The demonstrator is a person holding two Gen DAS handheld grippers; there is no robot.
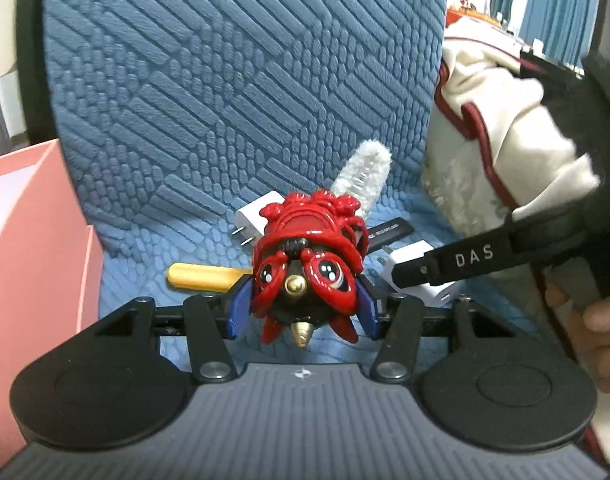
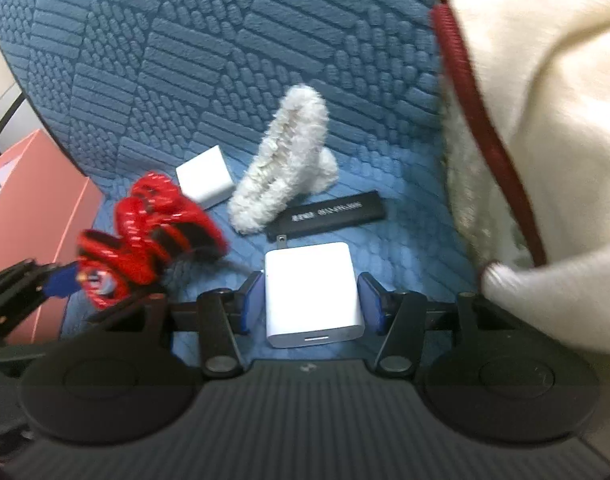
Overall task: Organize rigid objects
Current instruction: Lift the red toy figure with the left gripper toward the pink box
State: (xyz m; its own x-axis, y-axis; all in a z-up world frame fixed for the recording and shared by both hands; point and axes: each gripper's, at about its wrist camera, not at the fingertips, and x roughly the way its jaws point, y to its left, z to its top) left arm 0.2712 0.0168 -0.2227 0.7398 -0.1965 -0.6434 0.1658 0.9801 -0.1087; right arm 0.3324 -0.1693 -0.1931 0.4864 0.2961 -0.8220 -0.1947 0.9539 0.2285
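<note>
Red shiny toy point(image 1: 307, 262) with big eyes and gold tips, pinched in the left gripper point(image 1: 305, 308) above the blue seat point(image 1: 225, 80). White charger point(image 2: 311, 294) squeezed in the right gripper point(image 2: 312, 300), low over the seat. "DAS" on the right gripper's black finger point(image 1: 465, 258); black stick's point(image 2: 333, 210) writing too blurry.

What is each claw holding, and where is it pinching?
The left gripper pinches the red figurine by its sides. The right gripper pinches the white charger by its sides.
</note>
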